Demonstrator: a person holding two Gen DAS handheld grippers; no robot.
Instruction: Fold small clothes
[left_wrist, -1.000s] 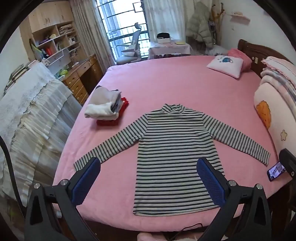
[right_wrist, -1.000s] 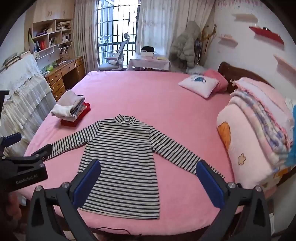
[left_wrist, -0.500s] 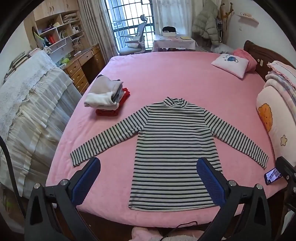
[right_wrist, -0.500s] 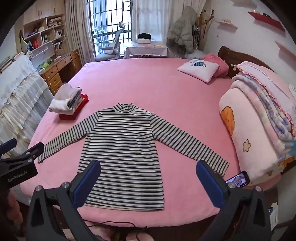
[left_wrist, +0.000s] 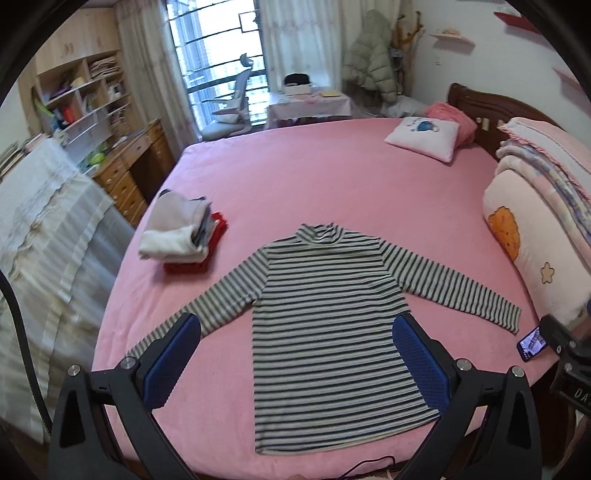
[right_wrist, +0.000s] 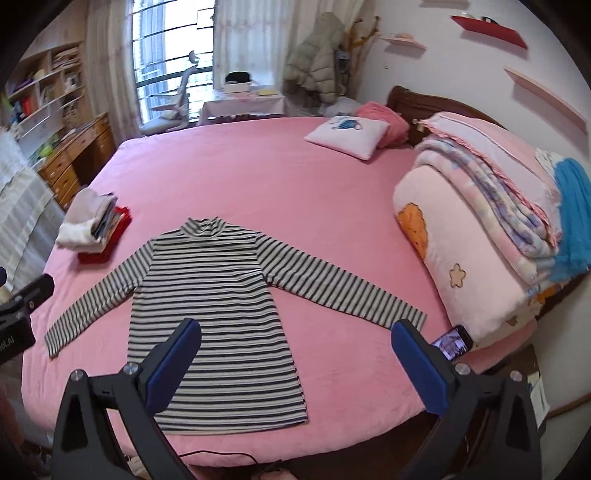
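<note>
**A:** So where's the shirt sitting right now?

**B:** Striped long-sleeve top (left_wrist: 332, 325) is laid flat on the pink bed (left_wrist: 314, 177), collar pointing away from the cameras, both sleeves spread out to the sides, hem near the front edge of the mattress. Nothing folded on it yet.

**A:** And the grippers?

**B:** Both held above the near edge of the bed, neither touching the fabric. Left gripper (left_wrist: 295, 350) has its blue pads wide apart; in its view the body of the shirt shows between them, and the tip of one pad overlaps the sleeve cuff on that side. Right gripper (right_wrist: 295, 350) is spread just as wide and holds nothing; the lower half of the shirt and bare sheet show between its fingers, with the other sleeve's cuff near the far pad.

**A:** Anything else on the bed?

**B:** Pile of folded clothes (left_wrist: 181, 232) beside the left sleeve, close but apart from it. A phone (right_wrist: 452, 341) lies at the bed's edge just past the right cuff, next to a stack of folded quilts (right_wrist: 480, 229). A small pillow (left_wrist: 423, 138) sits up by the headboard, well apart from the shirt.

**A:** Changed from half a second back?

**B:** Shirt hasn't moved. Both views have shifted a bit: the shirt fills more of each frame and sits lower, so the grippers have come closer to it. Jaws are as wide as before.
</note>
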